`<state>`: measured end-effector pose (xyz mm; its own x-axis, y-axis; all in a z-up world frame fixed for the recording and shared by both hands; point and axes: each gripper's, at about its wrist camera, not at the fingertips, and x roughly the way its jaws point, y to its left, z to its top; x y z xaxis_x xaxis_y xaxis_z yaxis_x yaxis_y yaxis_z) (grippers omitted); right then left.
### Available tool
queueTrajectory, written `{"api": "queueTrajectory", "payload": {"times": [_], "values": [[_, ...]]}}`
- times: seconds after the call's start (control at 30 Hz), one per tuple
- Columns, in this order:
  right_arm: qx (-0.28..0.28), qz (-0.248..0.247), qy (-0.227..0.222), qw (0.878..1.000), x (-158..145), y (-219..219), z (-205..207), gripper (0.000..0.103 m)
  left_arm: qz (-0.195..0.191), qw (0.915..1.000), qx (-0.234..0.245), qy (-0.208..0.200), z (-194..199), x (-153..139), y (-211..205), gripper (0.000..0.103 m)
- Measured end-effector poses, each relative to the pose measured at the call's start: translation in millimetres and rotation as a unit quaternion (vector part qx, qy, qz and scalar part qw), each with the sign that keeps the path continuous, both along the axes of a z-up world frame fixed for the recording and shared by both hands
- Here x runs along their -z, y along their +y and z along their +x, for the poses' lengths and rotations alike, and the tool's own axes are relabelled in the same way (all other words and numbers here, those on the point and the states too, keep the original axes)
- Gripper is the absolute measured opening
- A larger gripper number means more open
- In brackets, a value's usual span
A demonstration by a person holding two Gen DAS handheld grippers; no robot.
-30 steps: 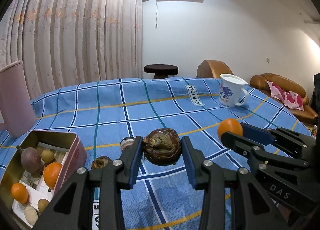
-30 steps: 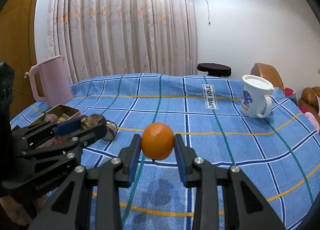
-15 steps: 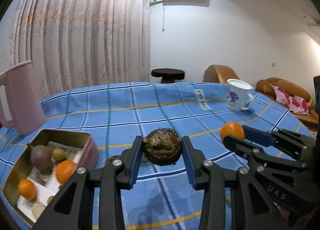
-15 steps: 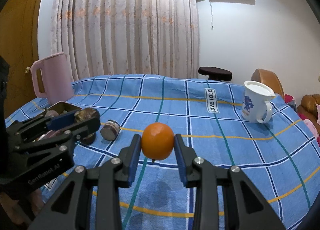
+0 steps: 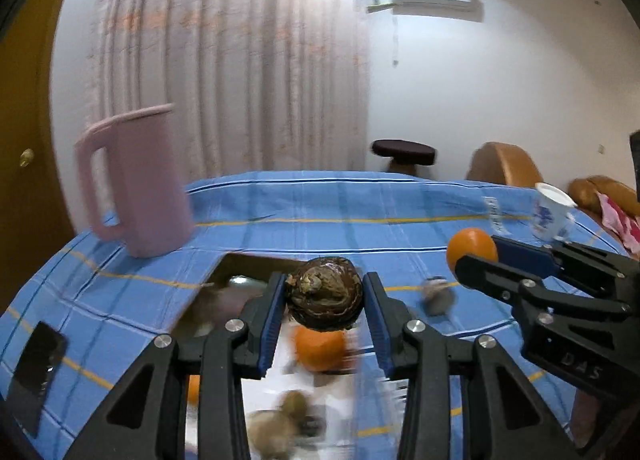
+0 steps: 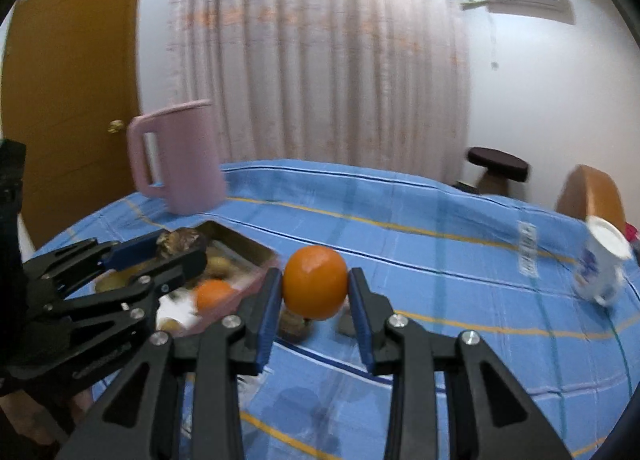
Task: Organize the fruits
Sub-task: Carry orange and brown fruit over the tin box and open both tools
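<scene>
My left gripper (image 5: 324, 296) is shut on a dark brown wrinkled fruit (image 5: 325, 288) and hangs over the open metal tin (image 5: 240, 260). The tin holds an orange (image 5: 320, 348) and several small brownish fruits, all blurred. My right gripper (image 6: 316, 288) is shut on an orange (image 6: 316, 280), held above the blue checked cloth just right of the tin (image 6: 256, 250). Two small dark fruits (image 6: 294, 324) lie on the cloth under that orange. In the right wrist view the left gripper (image 6: 176, 250) with its brown fruit (image 6: 182, 240) is over the tin's near half.
A tall pink jug (image 5: 136, 188) stands behind the tin at the table's far left. A white mug (image 6: 600, 264) with a blue print sits far right. A black phone (image 5: 36, 364) lies near the left edge. A dark stool and brown seats stand beyond the table.
Both grippers have swung left and risen slightly, each still holding its fruit. The tin has come from the lower left to under the left gripper; the pink jug is now fully in view.
</scene>
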<state>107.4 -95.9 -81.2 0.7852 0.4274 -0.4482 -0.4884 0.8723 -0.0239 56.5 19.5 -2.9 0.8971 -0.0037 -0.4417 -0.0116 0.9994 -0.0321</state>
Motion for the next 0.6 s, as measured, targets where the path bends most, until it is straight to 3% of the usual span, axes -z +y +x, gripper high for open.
{"api": "queueTrajectory", "payload": {"times": [0.27, 0.6], "values": [[-0.074, -0.024, 0.029, 0.997, 15.3, 74.7, 9.5, 0.037, -0.021, 0.9968, -0.063, 0.045, 2.2, 19.7, 65.9, 0.041], [-0.100, -0.047, 0.072, 0.991, 49.9, 109.5, 15.9, 0.037, -0.027, 0.9948, -0.066, 0.074, 10.7, 40.7, 77.8, 0.041]]}}
